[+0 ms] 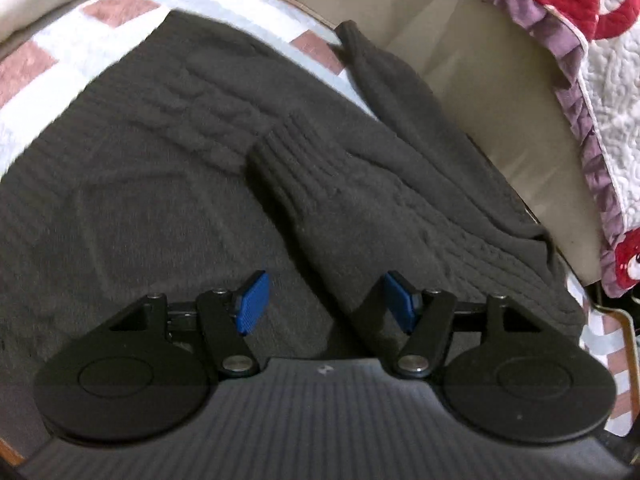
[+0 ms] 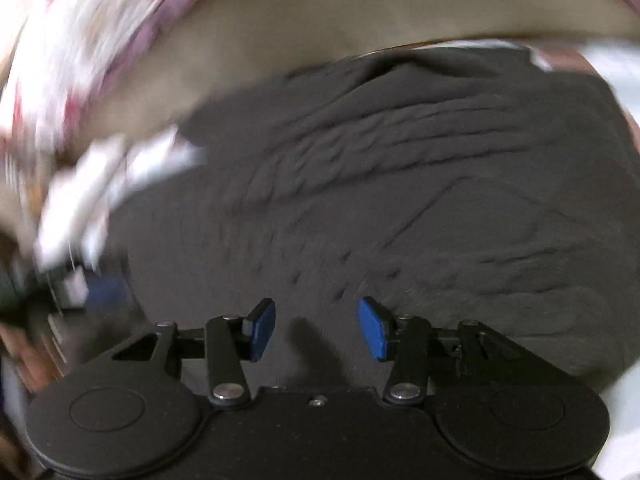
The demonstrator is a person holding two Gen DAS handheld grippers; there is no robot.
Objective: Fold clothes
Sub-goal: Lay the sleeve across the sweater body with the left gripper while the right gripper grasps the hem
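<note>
sweater (image 1: 160, 200) flat on bed | sleeve (image 1: 320, 176) folded across | both fingers apart

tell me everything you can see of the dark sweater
The dark sweater is a charcoal grey knit with cable patterning and ribbed cuffs. It lies spread on a white and pink checked bedcover. One sleeve is folded inward across the body, its ribbed cuff on top. The other sleeve trails toward a beige panel. The right wrist view is blurred and shows only wrinkled knit. Neither tool grips it.
</note>
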